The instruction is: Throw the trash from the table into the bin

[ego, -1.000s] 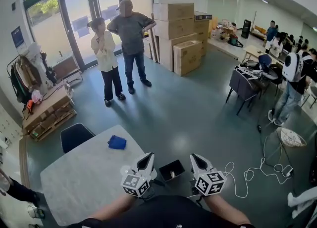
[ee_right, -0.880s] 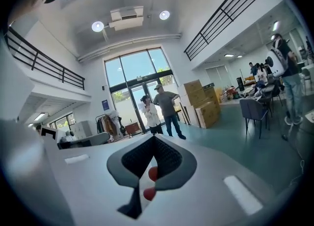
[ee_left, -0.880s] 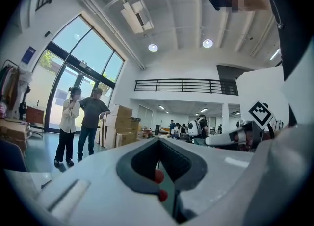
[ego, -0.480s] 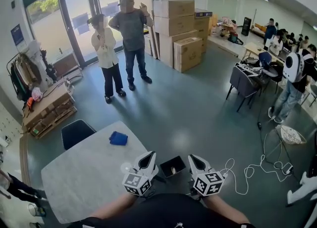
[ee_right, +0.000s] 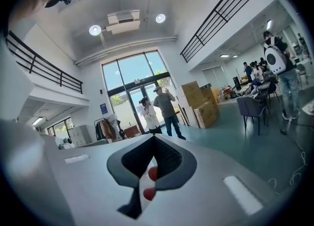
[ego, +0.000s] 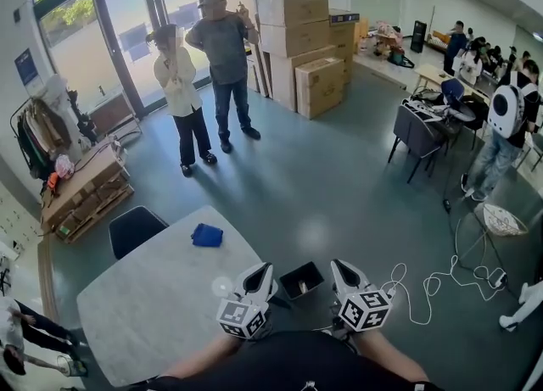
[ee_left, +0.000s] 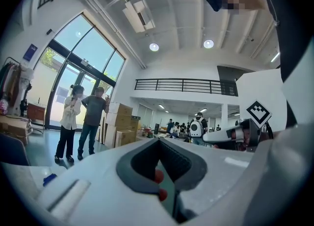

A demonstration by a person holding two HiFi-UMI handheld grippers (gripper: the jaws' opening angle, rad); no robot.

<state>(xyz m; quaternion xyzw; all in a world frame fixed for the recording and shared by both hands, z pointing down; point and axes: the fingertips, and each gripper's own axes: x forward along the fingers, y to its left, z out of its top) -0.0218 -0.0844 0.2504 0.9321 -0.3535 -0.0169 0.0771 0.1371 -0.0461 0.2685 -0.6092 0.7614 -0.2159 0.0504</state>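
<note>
The table fills the lower left; the black bin sits on the floor at its right edge; left gripper and right gripper hover beside the bin, jaws pressed together, empty; the blue scrap lies near the table's top edge, so jaws should spread before reaching.
</note>
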